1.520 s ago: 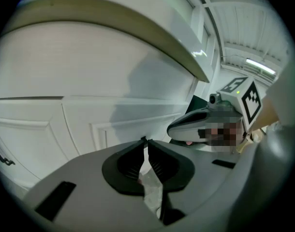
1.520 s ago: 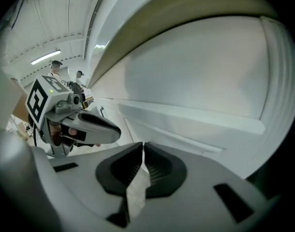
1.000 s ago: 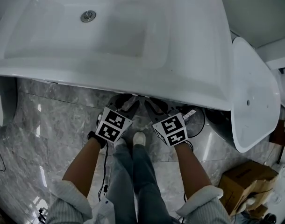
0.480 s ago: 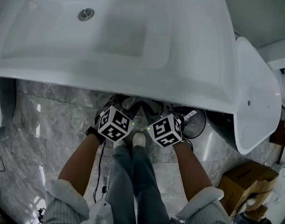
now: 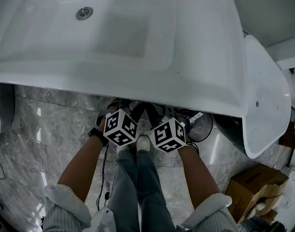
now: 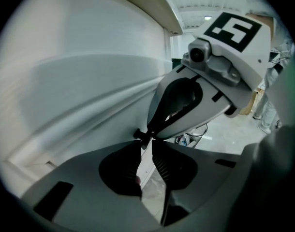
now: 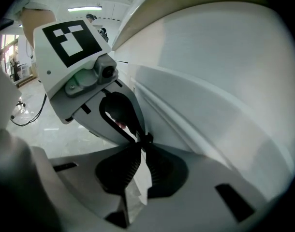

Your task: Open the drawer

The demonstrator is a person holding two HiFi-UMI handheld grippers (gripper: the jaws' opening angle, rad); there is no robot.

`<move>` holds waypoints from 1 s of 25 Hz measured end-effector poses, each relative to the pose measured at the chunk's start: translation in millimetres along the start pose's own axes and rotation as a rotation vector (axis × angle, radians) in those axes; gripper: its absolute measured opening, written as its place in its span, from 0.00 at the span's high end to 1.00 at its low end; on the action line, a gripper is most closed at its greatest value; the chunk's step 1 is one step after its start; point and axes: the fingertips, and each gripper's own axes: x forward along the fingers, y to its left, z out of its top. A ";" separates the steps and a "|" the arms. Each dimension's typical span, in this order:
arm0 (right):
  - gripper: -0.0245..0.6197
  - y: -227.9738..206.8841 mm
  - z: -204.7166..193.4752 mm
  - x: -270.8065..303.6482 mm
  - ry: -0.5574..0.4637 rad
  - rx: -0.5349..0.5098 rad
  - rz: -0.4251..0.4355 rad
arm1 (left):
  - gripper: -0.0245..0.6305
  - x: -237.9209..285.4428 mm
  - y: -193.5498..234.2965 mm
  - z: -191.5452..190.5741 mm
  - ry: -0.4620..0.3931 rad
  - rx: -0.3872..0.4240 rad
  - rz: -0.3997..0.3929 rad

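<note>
The white drawer (image 6: 80,91) sits under the basin (image 5: 138,83), just beside both grippers. The fingers have just been closing, empty: the left gripper (image 6: 146,143) slightly apart, the right gripper (image 7: 141,149) nearly together. The front looks stiff and slick, best hooked by its lip.

Looks like a bathroom-fittings showroom or workshop: glossy white ceramic washbasin (image 5: 200,57), loose white oval basin (image 5: 263,95) propped beside it, brown cardboard box (image 5: 254,190), grey marble-tile floor (image 5: 46,129).

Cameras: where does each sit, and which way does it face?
Head view: on the person's head, facing down over the basin; forearms, legs, left gripper, right gripper show.
Left gripper view: on that gripper, along its fingers toward the white front panel.
Right gripper view: the same, mirrored.
Shared: each shows the other gripper; both pairs of fingers, just closed further, hold nothing.
</note>
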 end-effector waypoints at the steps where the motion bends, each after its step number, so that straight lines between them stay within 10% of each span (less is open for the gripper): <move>1: 0.92 -0.1 -0.1 0.4 0.001 -0.002 0.001 | 0.86 0.3 0.7 0.2 0.001 0.009 -0.002; 25: 0.92 0.2 -1.9 -2.4 0.045 0.103 0.000 | 0.89 -2.8 -4.1 2.0 0.077 0.062 -0.021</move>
